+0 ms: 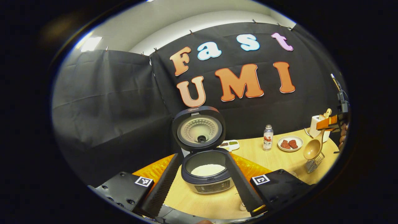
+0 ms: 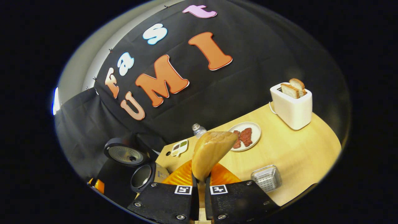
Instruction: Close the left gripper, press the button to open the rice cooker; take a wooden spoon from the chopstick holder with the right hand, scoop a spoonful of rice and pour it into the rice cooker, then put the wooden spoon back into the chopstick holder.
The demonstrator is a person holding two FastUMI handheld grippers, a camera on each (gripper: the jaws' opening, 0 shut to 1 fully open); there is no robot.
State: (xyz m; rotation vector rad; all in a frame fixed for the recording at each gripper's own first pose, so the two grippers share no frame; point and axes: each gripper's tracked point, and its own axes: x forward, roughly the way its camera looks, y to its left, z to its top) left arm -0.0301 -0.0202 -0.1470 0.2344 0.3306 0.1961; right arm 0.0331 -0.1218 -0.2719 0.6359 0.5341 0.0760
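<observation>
Left gripper view first: the left gripper (image 1: 199, 183) hangs over the near edge of the table (image 1: 279, 158) with its two fingers spread wide, framing the rice cooker (image 1: 206, 174) between them without touching it. The lid (image 1: 199, 128) stands upright and white rice (image 1: 207, 170) lies in the pot, so the button step looks done, and the open fingers probably just wait out of the way. Far to the right, the right gripper (image 1: 326, 123) holds the wooden spoon (image 1: 313, 148) by its handle, bowl hanging down, right above the metal chopstick holder (image 1: 314, 162). That placement suggests the spoon is on its way into the holder, though I cannot be sure. A bottle (image 1: 268, 137) and a plate (image 1: 290, 139) of red food stand between cooker and holder.

Right gripper view next: the right gripper's fingers stand narrow, pinched on the spoon's handle, and the spoon's bowl (image 2: 211, 154) rises just ahead of them, apparently empty. The chopstick holder (image 2: 266, 178) sits near on the right, the toaster (image 2: 292, 107) far right, and the open rice cooker (image 2: 141, 175) low on the left.
</observation>
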